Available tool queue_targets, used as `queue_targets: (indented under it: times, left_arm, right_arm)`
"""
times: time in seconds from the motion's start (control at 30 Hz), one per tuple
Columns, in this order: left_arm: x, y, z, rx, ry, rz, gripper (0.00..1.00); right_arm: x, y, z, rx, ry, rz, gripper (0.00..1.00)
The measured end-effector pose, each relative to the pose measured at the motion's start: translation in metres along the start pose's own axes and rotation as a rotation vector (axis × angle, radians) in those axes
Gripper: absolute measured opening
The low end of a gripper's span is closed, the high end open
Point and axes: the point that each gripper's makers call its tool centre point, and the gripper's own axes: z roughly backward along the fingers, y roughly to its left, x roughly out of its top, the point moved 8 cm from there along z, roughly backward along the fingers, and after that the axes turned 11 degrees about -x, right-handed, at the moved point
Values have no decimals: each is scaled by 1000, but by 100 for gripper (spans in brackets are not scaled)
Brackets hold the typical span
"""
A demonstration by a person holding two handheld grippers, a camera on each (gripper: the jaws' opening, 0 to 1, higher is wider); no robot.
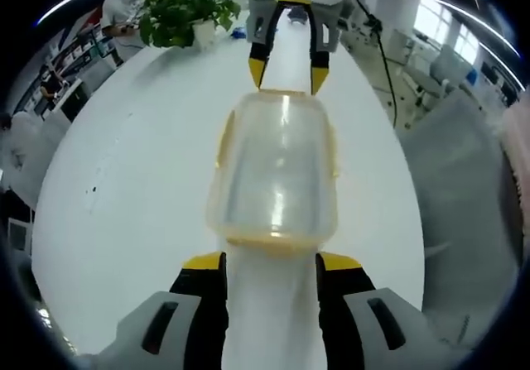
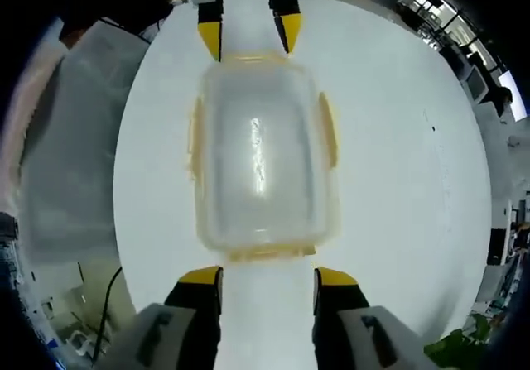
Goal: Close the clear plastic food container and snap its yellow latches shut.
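I see the clear rectangular plastic food container point(image 1: 276, 171) lying on the round white table point(image 1: 124, 213), lid on, directly ahead of my left hand-held gripper point(image 1: 271, 264), whose jaws are spread and stop just short of its near end. In the right gripper view the same container point(image 2: 261, 159) sits just beyond my right hand-held gripper point(image 2: 267, 275), jaws likewise spread and empty. The two grippers face each other across the container; the right one point(image 1: 289, 70) shows at its far end in the left gripper view.

Bare table lies open on both long sides. The yellow latches point(image 2: 328, 130) lie along the edges; whether they are snapped I cannot tell. A green potted plant point(image 1: 184, 12) stands near the far table edge, well apart. A person in white point(image 1: 124, 10) stands behind it.
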Motion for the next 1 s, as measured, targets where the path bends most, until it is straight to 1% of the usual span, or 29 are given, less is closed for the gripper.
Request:
queue_targets:
  times: [0.03,0.1,0.13,0.17,0.2,0.27,0.33,0.37,0.43,0.5,0.57,0.6,0.63,0.67,0.73,0.77,0.8,0.83,0.93,0.97,1.0]
  left_arm:
    - [0,-1,1,-2,-20,17,39]
    - [3,-3,4,-19,-79,74,39]
    - [4,-4,6,-22,-115,104,39]
    - [5,-4,7,-20,-136,122,39]
    - [5,-3,8,-14,-156,143,39]
    - [6,-3,10,2,-199,200,38]
    - [8,-4,9,6,-249,256,38]
    - [8,-4,8,8,-276,303,38]
    - [7,-4,6,17,-297,342,37]
    - [4,-3,3,37,-286,356,37]
    - [0,-3,0,53,-283,378,37]
    - [-2,-3,-2,63,-291,410,37]
    - [-2,-4,-2,68,-300,424,36]
    - [-4,-4,-4,74,-316,454,35]
    - [-5,-4,-6,79,-330,480,33]
    - [-7,-4,-8,79,-337,491,32]
    - [-7,-4,-9,73,-340,497,32]
    - [-6,-5,-10,64,-364,523,32]
    - [-6,-5,-10,60,-377,541,30]
    - [-5,-5,-11,59,-383,545,29]
    - [-5,-5,-12,57,-389,552,29]
  right_arm:
    - [-1,-1,1,-5,-6,-28,40]
    - [-2,-3,4,-4,-23,-75,39]
    - [-3,-4,7,-5,-32,-117,39]
    - [-3,-5,9,-14,-37,-153,38]
    - [-4,-8,12,-29,-39,-212,37]
    - [-4,-12,15,-41,-56,-291,36]
    - [-4,-11,18,-20,-86,-380,34]
    - [-4,-10,18,-9,-98,-436,34]
    - [-4,-9,18,8,-122,-512,32]
    - [-1,-6,16,28,-150,-564,32]
    - [0,-4,13,45,-164,-619,31]
    - [1,-2,11,58,-175,-662,31]
    - [2,-1,10,61,-181,-690,31]
    - [2,0,7,70,-198,-740,31]
    - [2,0,4,83,-209,-788,31]
    - [1,1,2,85,-212,-806,30]
    - [0,2,1,84,-209,-798,30]
    - [0,3,-1,84,-205,-797,29]
    - [-1,6,-5,87,-194,-794,28]
    - [-2,6,-5,91,-199,-800,29]
    - [-1,5,-5,92,-213,-830,29]
